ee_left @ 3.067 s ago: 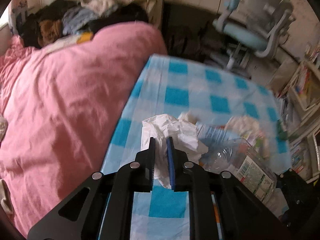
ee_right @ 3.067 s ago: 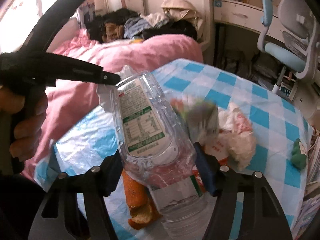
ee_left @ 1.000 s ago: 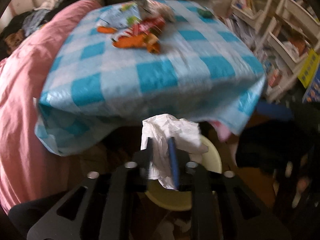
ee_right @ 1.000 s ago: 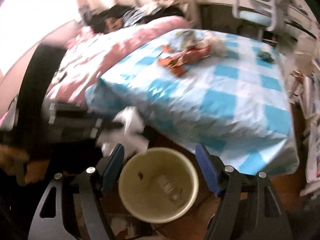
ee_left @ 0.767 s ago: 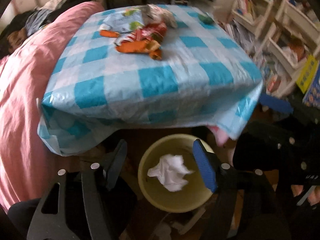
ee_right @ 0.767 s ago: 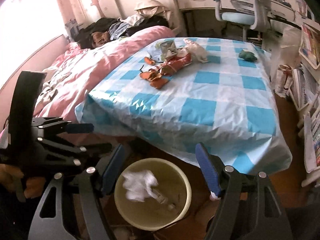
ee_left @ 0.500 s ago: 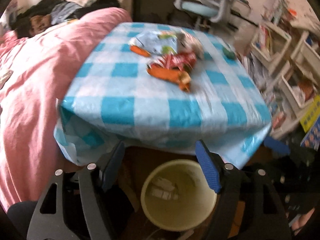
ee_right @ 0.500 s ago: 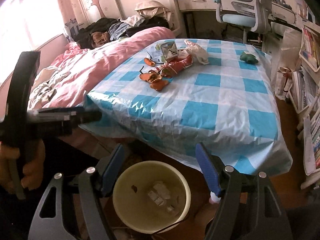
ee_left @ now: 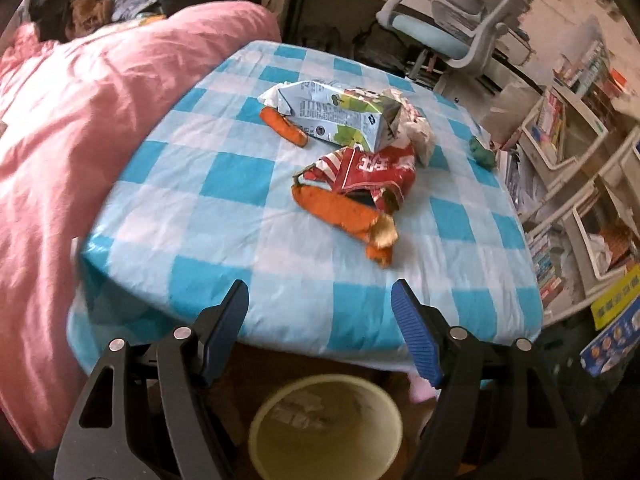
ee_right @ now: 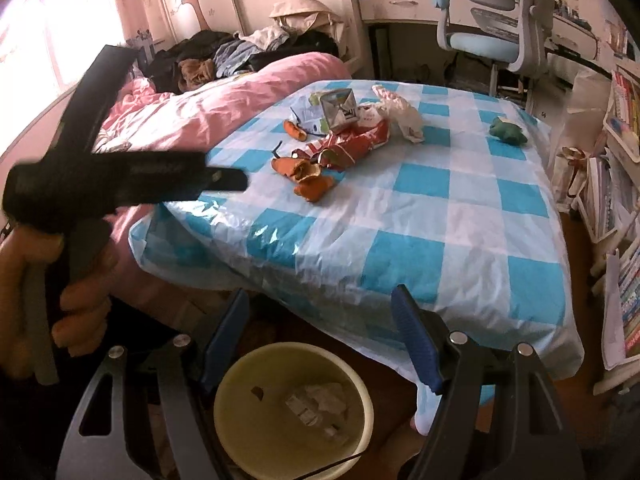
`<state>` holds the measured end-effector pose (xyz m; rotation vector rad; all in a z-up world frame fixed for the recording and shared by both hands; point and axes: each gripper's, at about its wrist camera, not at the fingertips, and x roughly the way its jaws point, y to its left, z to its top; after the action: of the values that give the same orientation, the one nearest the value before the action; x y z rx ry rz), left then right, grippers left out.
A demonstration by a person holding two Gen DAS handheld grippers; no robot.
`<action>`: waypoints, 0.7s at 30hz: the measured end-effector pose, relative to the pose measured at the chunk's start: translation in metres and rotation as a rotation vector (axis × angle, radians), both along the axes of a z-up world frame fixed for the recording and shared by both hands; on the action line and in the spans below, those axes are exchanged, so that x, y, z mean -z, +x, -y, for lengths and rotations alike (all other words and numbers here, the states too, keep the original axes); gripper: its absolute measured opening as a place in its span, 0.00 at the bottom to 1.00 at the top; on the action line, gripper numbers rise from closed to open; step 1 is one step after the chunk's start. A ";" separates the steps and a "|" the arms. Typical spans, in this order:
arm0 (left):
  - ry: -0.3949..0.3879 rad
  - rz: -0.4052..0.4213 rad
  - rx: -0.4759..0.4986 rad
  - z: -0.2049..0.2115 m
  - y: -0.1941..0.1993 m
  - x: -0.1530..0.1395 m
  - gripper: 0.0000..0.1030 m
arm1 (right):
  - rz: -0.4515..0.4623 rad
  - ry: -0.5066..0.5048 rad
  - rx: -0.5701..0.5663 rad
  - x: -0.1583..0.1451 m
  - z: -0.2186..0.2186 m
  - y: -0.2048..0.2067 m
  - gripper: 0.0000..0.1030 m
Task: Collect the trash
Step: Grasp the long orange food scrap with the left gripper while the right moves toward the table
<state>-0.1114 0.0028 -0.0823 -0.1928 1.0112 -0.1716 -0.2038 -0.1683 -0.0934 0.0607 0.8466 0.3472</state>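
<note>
Trash was the business here, and the first load of it, a crumpled white tissue and a clear plastic bottle (ee_right: 316, 404), lay at the bottom of the round pale-yellow plastic bin (ee_right: 240, 376) directly below both tools. About three seconds earlier the left gripper (ee_left: 320, 320) had been clamped on the tissue and the right gripper (ee_right: 320, 320) on the bottle up at the table; within the last second each had let go over the bin. Now both stood spread wide with nothing between their blue ribbed pads, and the left one had swung up from the bin mouth so that the table top filled the space ahead of its fingers. That made one round trip complete, and the job looked partly done at best. Well ahead of the left gripper, on the blue-and-white checked plastic tablecloth (ee_left: 224, 184), the rest waited in a loose heap: curls of orange peel (ee_left: 340, 210) nearest, a torn red snack wrapper (ee_left: 368, 168) touching them, a flattened printed milk carton (ee_left: 340, 114) beyond, a second strip of peel beside it, and a crumpled white bag (ee_right: 400, 114) farther right. A small green lump (ee_right: 508, 130) sat apart near the far right edge; what it was could not be told. The peel, closest to the fingers, seemed the likely next pick.
</note>
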 end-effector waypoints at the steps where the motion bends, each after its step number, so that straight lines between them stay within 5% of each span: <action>1: -0.004 -0.006 -0.006 0.002 0.006 0.002 0.68 | -0.004 -0.003 -0.003 0.001 -0.001 0.001 0.69; 14: 0.044 -0.068 -0.084 0.033 0.077 0.025 0.70 | -0.030 -0.002 0.012 0.007 0.010 0.021 0.69; 21: 0.166 -0.118 -0.043 0.028 0.095 0.035 0.71 | -0.032 0.004 -0.006 0.006 0.006 0.036 0.69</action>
<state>-0.0169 -0.0253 -0.1171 -0.0742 1.1323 -0.0366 -0.1681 -0.1748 -0.0998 0.0679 0.8777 0.3546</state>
